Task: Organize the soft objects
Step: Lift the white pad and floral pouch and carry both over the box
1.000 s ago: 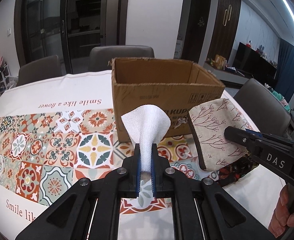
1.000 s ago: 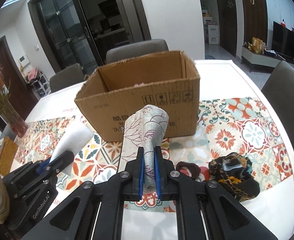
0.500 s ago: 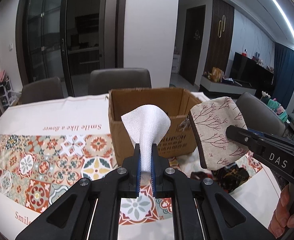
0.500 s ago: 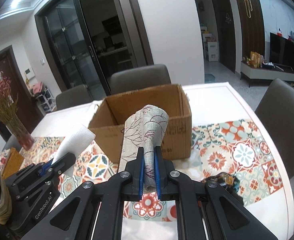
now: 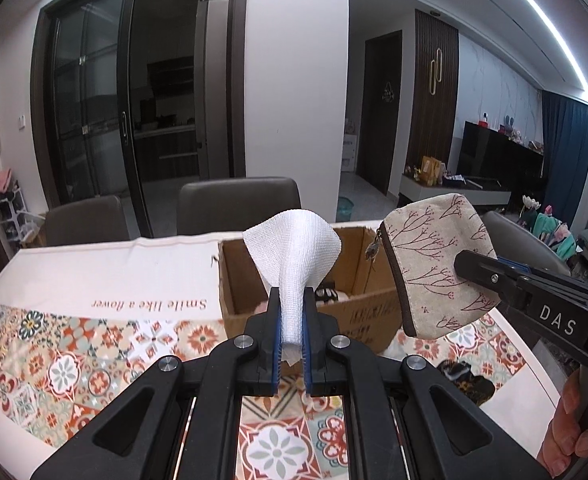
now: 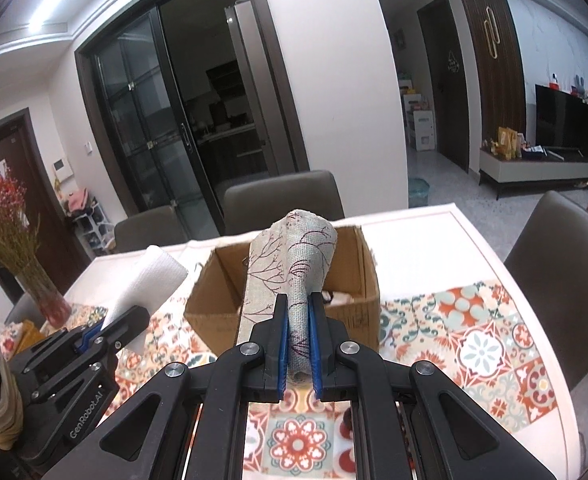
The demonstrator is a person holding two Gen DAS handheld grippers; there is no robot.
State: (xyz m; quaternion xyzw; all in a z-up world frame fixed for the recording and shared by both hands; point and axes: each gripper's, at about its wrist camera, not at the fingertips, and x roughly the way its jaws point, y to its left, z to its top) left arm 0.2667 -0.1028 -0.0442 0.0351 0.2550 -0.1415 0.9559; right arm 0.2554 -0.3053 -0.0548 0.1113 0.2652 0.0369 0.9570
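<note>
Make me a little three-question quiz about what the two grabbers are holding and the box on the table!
1. True or false: the left gripper is shut on a white woven cloth.
2. What does the right gripper hold? A) a beige fabric zip pouch with a red branch print B) a red ball C) nothing
3. The open brown cardboard box sits on the ___ with the patterned tile cloth.

Key: 1 true; 2 A; 3 table
</note>
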